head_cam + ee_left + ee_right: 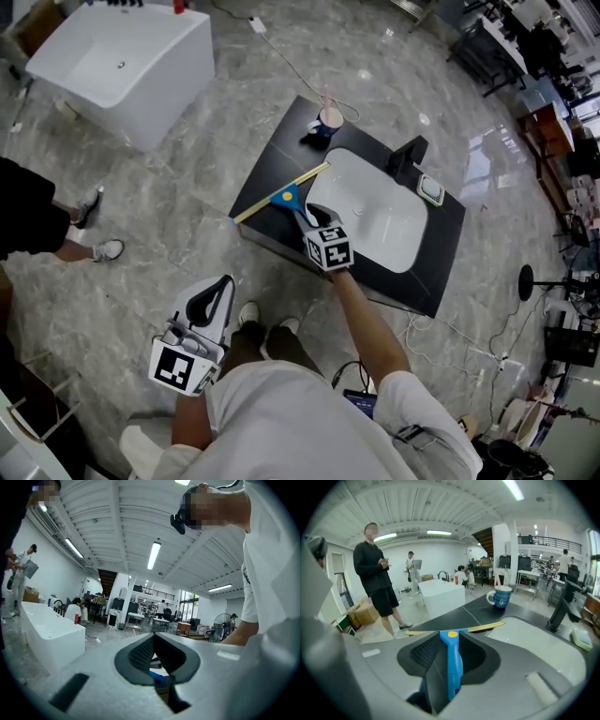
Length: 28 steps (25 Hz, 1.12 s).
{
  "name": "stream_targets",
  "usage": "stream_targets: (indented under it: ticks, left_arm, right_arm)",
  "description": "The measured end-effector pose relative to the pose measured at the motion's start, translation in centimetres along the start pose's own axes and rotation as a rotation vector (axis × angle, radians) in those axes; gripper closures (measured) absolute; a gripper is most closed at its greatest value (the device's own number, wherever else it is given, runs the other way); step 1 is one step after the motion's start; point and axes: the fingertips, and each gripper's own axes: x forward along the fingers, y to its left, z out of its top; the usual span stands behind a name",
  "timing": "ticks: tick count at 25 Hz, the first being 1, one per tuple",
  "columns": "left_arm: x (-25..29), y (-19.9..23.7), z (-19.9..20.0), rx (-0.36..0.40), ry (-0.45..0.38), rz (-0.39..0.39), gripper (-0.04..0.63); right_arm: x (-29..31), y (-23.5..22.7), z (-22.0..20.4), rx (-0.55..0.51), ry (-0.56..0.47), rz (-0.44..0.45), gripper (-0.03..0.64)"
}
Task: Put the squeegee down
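- Grey marbled floor [187, 187], glossy, catching glare from the lights toward 1 o'clock in the head view.
- Black counter [272, 159] at centre, a white basin [375, 220] sunk into it.
- White freestanding bathtub [122, 66] at 11 o'clock, well apart from the counter.
- Wooden cabinet [548, 131] among crowded desks at 2 o'clock.
- White ribbed ceiling [103, 522] with long tube lights [153, 555], at 12 o'clock in the left gripper view.
- White wall [51, 569] at 9 o'clock there; a railed mezzanine [157, 591] near centre; tall glazed panes [187, 604] and a pedestal fan [220, 623] toward 3 o'clock.
- Cardboard boxes [361, 613] against the wall, at 9 o'clock in the right gripper view.
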Motion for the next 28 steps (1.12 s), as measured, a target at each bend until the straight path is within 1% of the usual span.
stream_targets:
  ticks: [1, 3, 5, 7, 10, 13, 15, 19, 24, 28]
  left_arm:
    - [0.5, -0.5, -0.1, -0.003, 0.006, -0.017, 0.591]
    - [1.4, -1.0, 0.3, 0.015, 0.013, -0.051, 0.591]
    - [2.1, -1.2, 1.6, 0.044, 0.007, -0.079, 0.591]
    - [2.8, -1.9, 3.0, 0.066, -0.005, -0.104, 0.591]
    - [4.3, -3.4, 3.8, 0.085, -0.017, -0.150, 0.591]
    - [5.7, -5.5, 3.8, 0.099, -0.014, -0.211, 0.591]
    - [6.4, -6.7, 4.0, 0.107, -0.015, -0.244, 0.591]
    - [7.3, -8.1, 4.5, 0.116, -0.019, -0.275, 0.591]
    - [7.9, -10.7, 4.1, 0.135, -0.012, -0.327, 0.591]
    - [7.8, -12.1, 4.4, 0.138, -0.018, -0.337, 0.591]
  right_arm:
    - [-2.1, -0.1, 0.1, 0.012, -0.041, -0.001, 0.479]
    - [-6.6, 0.2, 1.9, 0.040, -0.155, -0.008, 0.507]
    - [-11.4, 1.0, 4.4, 0.069, -0.275, -0.021, 0.528]
    - [-16.2, 1.5, 6.2, 0.094, -0.374, -0.043, 0.538]
    - [-23.0, 1.4, 7.4, 0.124, -0.498, -0.099, 0.543]
    - [-29.6, 0.8, 7.6, 0.139, -0.600, -0.179, 0.569]
    - [-33.4, 0.5, 7.5, 0.158, -0.651, -0.225, 0.578]
    - [-38.8, 0.7, 7.5, 0.180, -0.732, -0.293, 0.602]
    - [-43.4, 1.0, 7.6, 0.133, -0.819, -0.353, 0.609]
    - [-45.2, 1.4, 8.3, 0.090, -0.852, -0.351, 0.611]
